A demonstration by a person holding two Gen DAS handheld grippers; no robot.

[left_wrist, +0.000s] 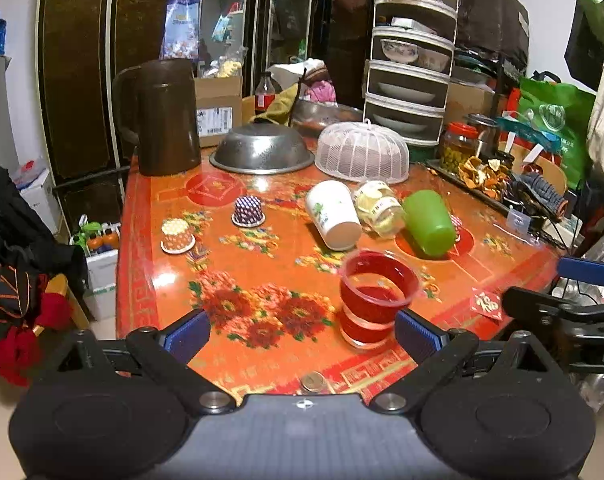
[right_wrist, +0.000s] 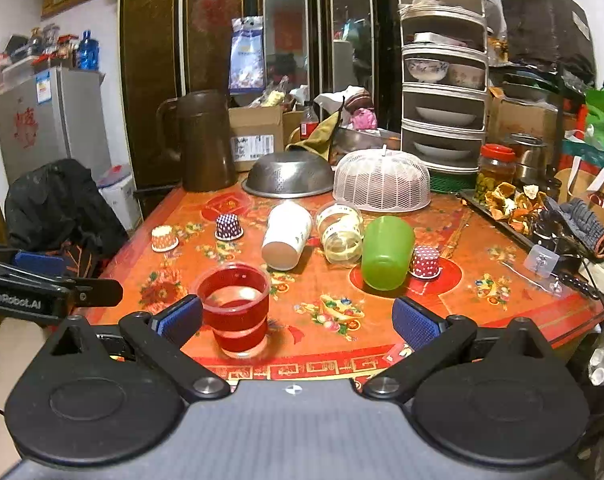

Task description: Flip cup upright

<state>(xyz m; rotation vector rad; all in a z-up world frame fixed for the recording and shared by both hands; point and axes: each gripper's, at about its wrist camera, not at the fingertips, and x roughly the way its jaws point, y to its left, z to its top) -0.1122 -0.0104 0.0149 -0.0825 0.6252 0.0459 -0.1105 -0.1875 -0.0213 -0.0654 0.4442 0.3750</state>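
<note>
A clear red-tinted plastic cup (left_wrist: 372, 300) stands upright near the table's front edge; it also shows in the right wrist view (right_wrist: 235, 308). A white paper cup (left_wrist: 334, 214) (right_wrist: 285, 236), a clear glass (left_wrist: 380, 208) (right_wrist: 340, 234) and a green cup (left_wrist: 430, 222) (right_wrist: 386, 252) lie on their sides mid-table. My left gripper (left_wrist: 302, 332) is open and empty, the red cup just inside its right finger. My right gripper (right_wrist: 297, 320) is open and empty, the red cup beside its left finger.
Three small patterned paper cups stand upside down: orange (left_wrist: 177, 236), purple (left_wrist: 247, 211), red (right_wrist: 425, 262). A brown jug (left_wrist: 165, 116), a steel colander (left_wrist: 261, 152), a mesh food cover (left_wrist: 362, 152), a tiered dish rack (left_wrist: 412, 60) and a tray of peels (left_wrist: 482, 172) crowd the back and right.
</note>
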